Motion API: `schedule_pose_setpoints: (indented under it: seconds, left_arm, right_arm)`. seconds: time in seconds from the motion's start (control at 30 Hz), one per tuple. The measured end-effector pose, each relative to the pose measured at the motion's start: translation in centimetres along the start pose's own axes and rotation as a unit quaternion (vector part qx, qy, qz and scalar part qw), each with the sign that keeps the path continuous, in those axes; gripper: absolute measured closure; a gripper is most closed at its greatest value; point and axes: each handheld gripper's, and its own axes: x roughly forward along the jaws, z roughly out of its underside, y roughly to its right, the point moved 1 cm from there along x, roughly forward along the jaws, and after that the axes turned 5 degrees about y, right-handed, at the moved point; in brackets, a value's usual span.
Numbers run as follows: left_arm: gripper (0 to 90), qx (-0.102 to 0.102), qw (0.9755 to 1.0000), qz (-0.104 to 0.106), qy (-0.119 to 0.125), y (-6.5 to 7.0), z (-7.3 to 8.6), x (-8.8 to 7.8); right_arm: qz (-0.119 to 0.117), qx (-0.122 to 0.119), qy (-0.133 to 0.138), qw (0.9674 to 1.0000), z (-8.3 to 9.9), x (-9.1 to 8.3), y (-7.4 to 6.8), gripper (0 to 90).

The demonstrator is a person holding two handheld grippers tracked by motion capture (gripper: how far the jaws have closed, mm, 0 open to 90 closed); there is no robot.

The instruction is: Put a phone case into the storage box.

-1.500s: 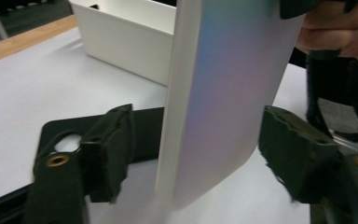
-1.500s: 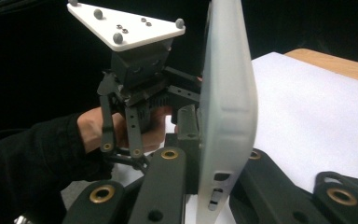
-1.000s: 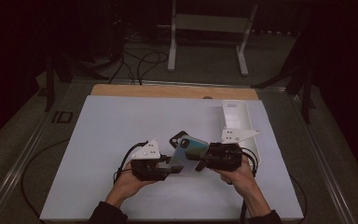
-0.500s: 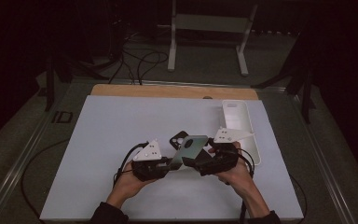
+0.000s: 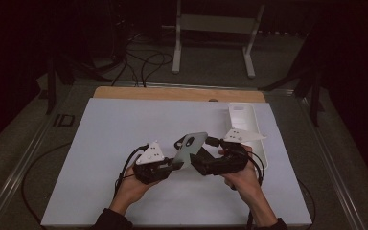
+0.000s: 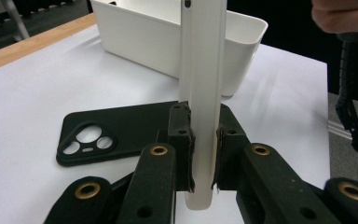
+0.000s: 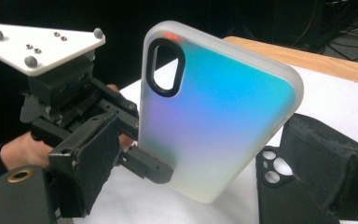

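Observation:
A frosted, iridescent phone case stands on edge above the table between my two grippers. My left gripper is shut on its lower end, and its jaws have just been closing on it. My right gripper is open. Its jaws have just been opening and now stand wide on either side of the case without touching it. A black phone case with round camera holes lies flat on the white table beneath them, also seen low in the right gripper view.
A long white tray stands at the table's right side, just beyond my right hand; its wall rises behind the held case. A wooden strip runs along the far table edge. Cables trail from both grippers.
The two hands have drawn closer together. The right jaws have spread away from the frosted case, the left jaws have closed on its lower end, and the case now stands more upright.

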Motion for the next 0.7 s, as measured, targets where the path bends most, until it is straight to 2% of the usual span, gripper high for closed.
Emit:
schedule_pose_setpoints:
  seconds: [0.17,0.2,0.27,0.43,0.5,0.7]
  left_arm:
    - [80.9,0.001,1.0,-0.006,-0.002,0.1,0.1,0.2]
    - [81.0,0.003,0.9999,-0.011,-0.004,0.2,0.1,0.4]
    - [81.0,0.004,0.9999,-0.015,-0.007,0.3,0.2,0.5]
    - [81.1,0.008,0.9996,-0.027,-0.008,0.6,0.3,0.8]
    - [81.2,0.015,0.9993,-0.032,-0.013,0.9,0.4,1.1]
    - [81.2,0.018,0.9993,-0.028,-0.017,1.3,0.4,1.5]
  right_arm:
    - [0.01,0.015,0.005,0.9998,-0.3,0.2,-0.3,12.8]
    - [0.012,0.026,0.011,0.9995,-0.4,0.4,-0.3,13.4]
    - [0.017,0.035,0.014,0.9991,-0.5,0.6,-0.4,13.6]
    - [0.029,0.047,0.022,0.9982,-0.7,1.0,-0.6,13.7]
    - [0.041,0.052,0.028,0.9974,-0.7,1.4,-0.7,14.0]
    - [0.054,0.06,0.033,0.9962,-0.6,1.9,-0.7,14.8]
